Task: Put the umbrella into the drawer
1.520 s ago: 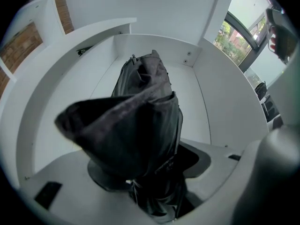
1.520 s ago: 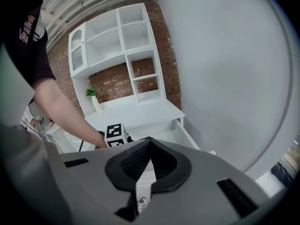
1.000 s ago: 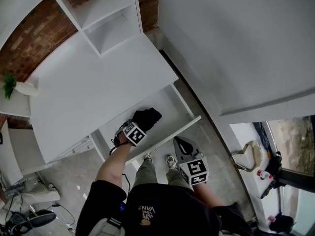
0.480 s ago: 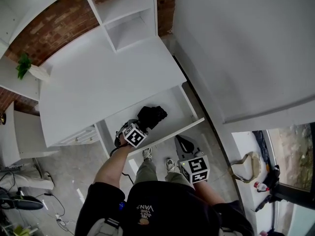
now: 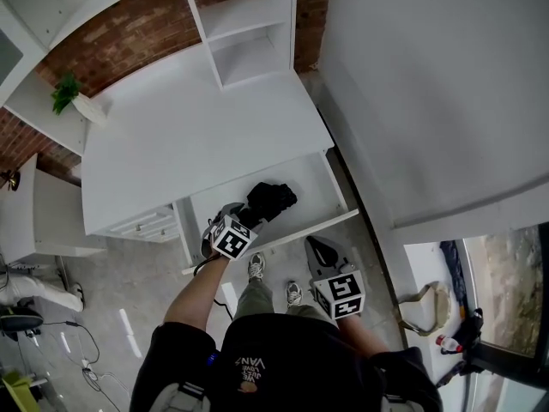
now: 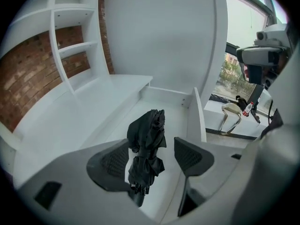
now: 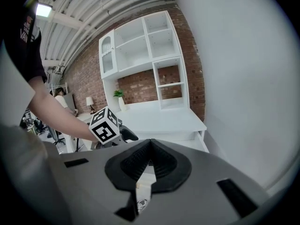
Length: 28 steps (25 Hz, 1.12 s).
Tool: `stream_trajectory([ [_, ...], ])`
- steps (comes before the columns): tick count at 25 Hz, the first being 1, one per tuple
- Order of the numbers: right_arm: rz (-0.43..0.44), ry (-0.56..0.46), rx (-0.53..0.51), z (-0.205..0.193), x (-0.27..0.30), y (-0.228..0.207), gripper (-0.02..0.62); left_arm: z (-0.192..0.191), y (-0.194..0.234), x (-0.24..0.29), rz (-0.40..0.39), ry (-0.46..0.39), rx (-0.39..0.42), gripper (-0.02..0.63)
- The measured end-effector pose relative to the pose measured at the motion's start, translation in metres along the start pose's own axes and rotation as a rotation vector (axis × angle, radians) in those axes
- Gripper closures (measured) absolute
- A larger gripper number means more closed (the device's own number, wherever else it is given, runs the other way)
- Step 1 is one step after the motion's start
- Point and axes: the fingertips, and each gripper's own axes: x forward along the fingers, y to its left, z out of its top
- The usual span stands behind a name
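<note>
The folded black umbrella (image 5: 272, 200) lies inside the open white drawer (image 5: 316, 184) under the desk. In the left gripper view the umbrella (image 6: 147, 137) rests on the drawer floor, lengthwise between my two jaws, which stand wide apart. My left gripper (image 5: 244, 217) is open and hovers at the drawer's front left, just behind the umbrella's handle end. My right gripper (image 5: 318, 250) hangs shut and empty in front of the drawer (image 6: 198, 117), over the floor. In its own view the right gripper (image 7: 149, 159) has its pads pressed together.
The white desk top (image 5: 196, 136) runs behind the drawer, with open shelves (image 5: 250, 26) at its back and a small plant (image 5: 67, 93) at left. A white wall (image 5: 429, 93) stands close on the right. My shoes (image 5: 256, 268) are under the drawer front.
The head view has shifted, so the desk sits lower and further right in frame. My left gripper has drawn back a little from the umbrella. The right gripper has barely moved.
</note>
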Motion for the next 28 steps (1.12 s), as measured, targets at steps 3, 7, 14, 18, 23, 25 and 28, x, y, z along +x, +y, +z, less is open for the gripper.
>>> stream_trajectory([
  [3, 0.009, -0.018, -0.017, 0.004, -0.003, 0.003, 0.594, 0.006, -0.002, -0.013, 0.031, -0.048, -0.015, 0.302],
  [7, 0.02, -0.025, -0.027, 0.002, -0.011, 0.004, 0.594, 0.011, -0.006, -0.029, 0.072, -0.114, -0.072, 0.319],
  [14, 0.033, -0.038, -0.042, 0.004, -0.02, 0.007, 0.594, 0.033, -0.009, -0.085, 0.197, -0.279, -0.16, 0.567],
  [18, 0.041, -0.055, -0.053, 0.01, -0.024, 0.009, 0.594, 0.038, -0.015, -0.115, 0.233, -0.368, -0.221, 0.596],
  [23, 0.059, -0.073, -0.069, 0.019, -0.025, 0.012, 0.594, 0.045, -0.029, -0.16, 0.269, -0.472, -0.244, 0.6],
  [25, 0.068, -0.08, -0.074, 0.022, -0.024, 0.015, 0.594, 0.048, -0.034, -0.178, 0.279, -0.509, -0.253, 0.6],
  [28, 0.082, -0.089, -0.086, 0.026, -0.024, 0.02, 0.594, 0.05, -0.04, -0.203, 0.3, -0.554, -0.258, 0.6],
])
